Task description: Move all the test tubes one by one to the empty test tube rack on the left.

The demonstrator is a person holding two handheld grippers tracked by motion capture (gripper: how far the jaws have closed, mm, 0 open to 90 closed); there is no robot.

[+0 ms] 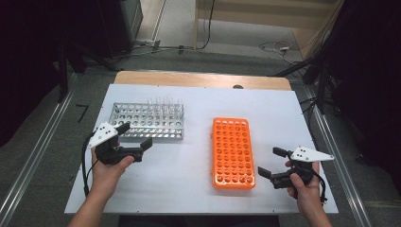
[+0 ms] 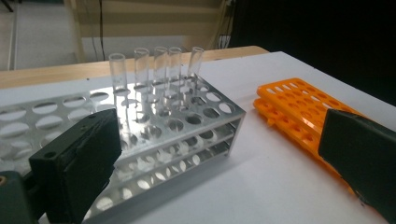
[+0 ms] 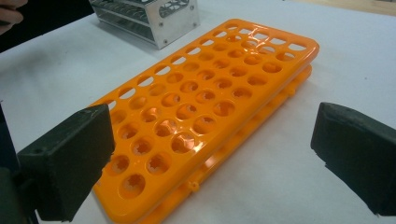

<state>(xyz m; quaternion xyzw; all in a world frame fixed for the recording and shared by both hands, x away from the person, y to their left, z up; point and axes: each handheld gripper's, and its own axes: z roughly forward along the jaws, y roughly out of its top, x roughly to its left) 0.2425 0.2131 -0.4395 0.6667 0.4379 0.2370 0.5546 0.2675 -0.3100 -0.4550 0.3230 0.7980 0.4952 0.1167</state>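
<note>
Clear glass test tubes (image 2: pixel 156 74), five visible, stand upright in the far holes of a silver perforated metal rack (image 1: pixel 147 121) on the left half of the white table (image 1: pixel 189 184). The left gripper (image 1: pixel 138 137) sits just in front of that rack's near edge, jaws spread wide, nothing between them. An orange plastic tube rack (image 1: pixel 231 151) lies flat right of centre, holes empty. The right gripper (image 1: pixel 271 162) rests beside its near right corner, jaws wide, holding nothing.
</note>
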